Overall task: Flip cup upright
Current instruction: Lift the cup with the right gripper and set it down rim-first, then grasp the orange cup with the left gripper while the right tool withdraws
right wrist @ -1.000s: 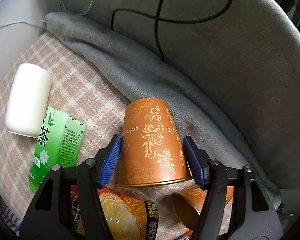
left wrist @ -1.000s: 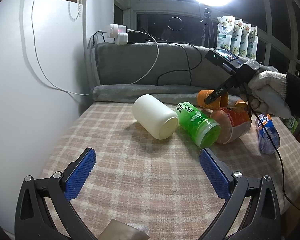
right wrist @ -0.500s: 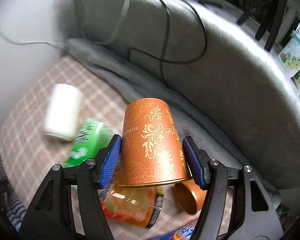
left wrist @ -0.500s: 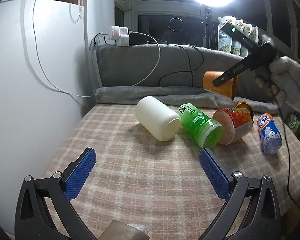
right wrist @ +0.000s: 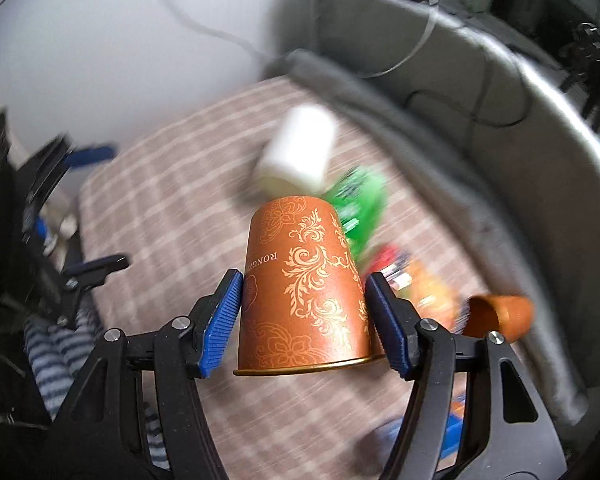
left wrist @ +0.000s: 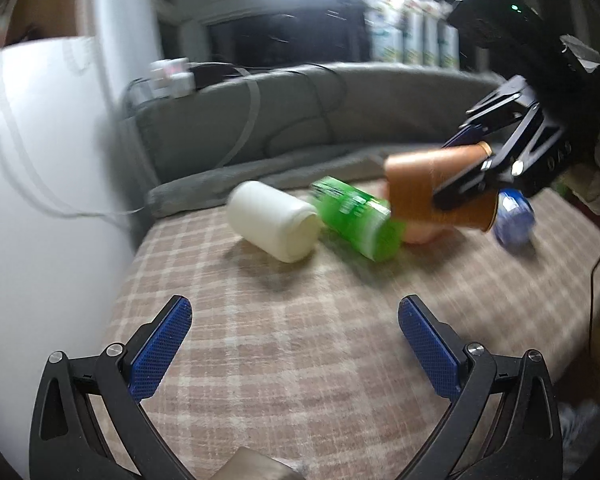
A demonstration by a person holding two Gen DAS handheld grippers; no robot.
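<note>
**Cup lifted and held in the air; upright placement not yet made**

The orange cup (right wrist: pixel 304 288) is clamped near its rim between the two blue pads of the right gripper (right wrist: pixel 304 312), the pads pressed against opposite sides of its wall; in the right wrist view the closed base points away from the camera and the open rim sits nearest the gripper body. In the left wrist view the same cup (left wrist: pixel 428 184) is seen clear of the checked blanket (left wrist: pixel 300 340), carried roughly on its side at the far right, above the cluster of lying items — a white bottle (left wrist: pixel 272 226), a green bottle (left wrist: pixel 356 224) and a blue bottle (left wrist: pixel 514 218), all blurred.

The left gripper (left wrist: pixel 294 346) is held low over the near part of the blanket, its fingers spread wide and nothing between them.

As judged from this, the pick-up is done and the turn is only partly made; what is left is the rotation of the rim to face up, the lowering onto a bare patch of blanket, and the release. A second orange cup (right wrist: pixel 500 316) lies on its side at the right — whether it belongs to the task cannot be told.
</note>
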